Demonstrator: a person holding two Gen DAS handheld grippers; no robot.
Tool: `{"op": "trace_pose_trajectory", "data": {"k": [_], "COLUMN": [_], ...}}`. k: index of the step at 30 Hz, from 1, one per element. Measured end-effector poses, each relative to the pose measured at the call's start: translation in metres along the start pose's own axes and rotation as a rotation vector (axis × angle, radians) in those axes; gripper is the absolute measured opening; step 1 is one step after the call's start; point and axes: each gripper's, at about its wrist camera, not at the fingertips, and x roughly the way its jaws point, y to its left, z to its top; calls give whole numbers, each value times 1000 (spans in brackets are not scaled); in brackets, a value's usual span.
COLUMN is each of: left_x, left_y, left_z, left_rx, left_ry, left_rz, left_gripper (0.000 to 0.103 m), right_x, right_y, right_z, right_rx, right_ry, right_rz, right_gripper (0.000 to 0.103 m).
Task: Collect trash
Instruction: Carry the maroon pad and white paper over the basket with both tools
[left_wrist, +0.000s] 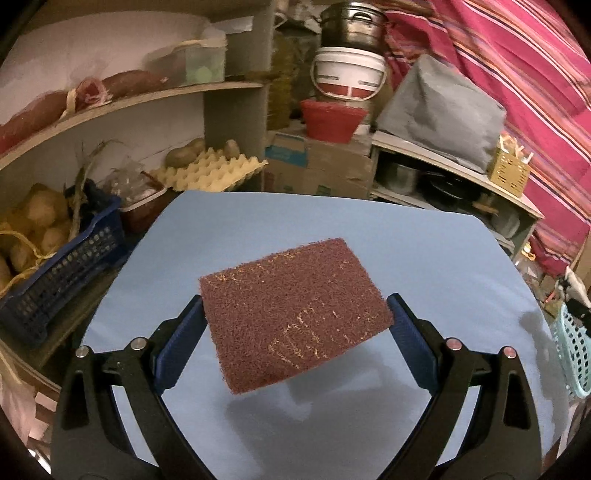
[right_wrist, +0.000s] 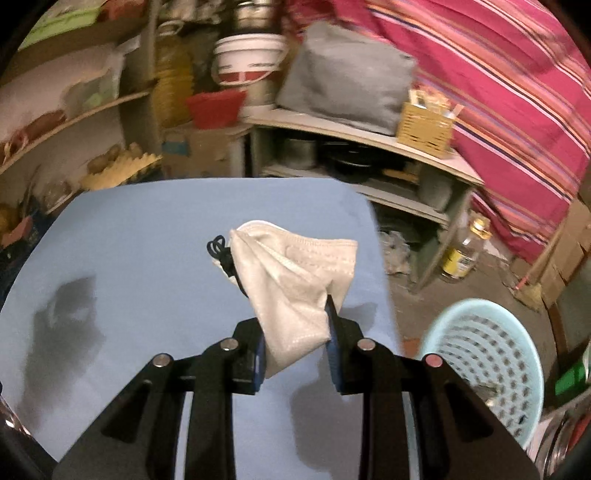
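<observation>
Scouring pad (left_wrist: 295, 314) is hanging clamped edge-to-edge in the left gripper (left_wrist: 297, 325), clear above the blue table (left_wrist: 424, 258). Right gripper (right_wrist: 295, 345) is pinching a white face mask (right_wrist: 291, 273) (black ear loop dangling), also off the table. Pale laundry-style basket (right_wrist: 484, 365) is sitting on the floor beside the table's right edge.

Both wrist views angled down, close over the blue table (left_wrist: 424, 251); shared clutter shelves (right_wrist: 362, 140) behind

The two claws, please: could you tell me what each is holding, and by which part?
The left claw grips a maroon scouring pad by its two opposite side edges. The right claw pinches a white face mask by its bunched lower end.
</observation>
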Motion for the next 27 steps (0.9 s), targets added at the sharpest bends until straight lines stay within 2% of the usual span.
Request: {"op": "trace_pose_trajectory", "data": {"k": [9, 13, 21, 27], "left_x": [-16, -27, -39, -39], "left_y": [-83, -136, -243, -320], "left_z": [-5, -8, -22, -42], "left_rx": [51, 84, 185, 256], "left_ry": [-24, -57, -81, -58], "left_rz": [-57, -102, -236, -344], "left_gripper": [93, 93, 93, 93], "right_x": [-13, -20, -28, -30], "right_y": [-114, -158, -199, -223], "right_z": [-29, -36, -60, -73], "right_rx": [149, 215, 244, 282], "right_ry": [-39, -60, -51, -36], "right_rz": [-101, -131, -194, -202], "right_gripper": [27, 27, 27, 27]}}
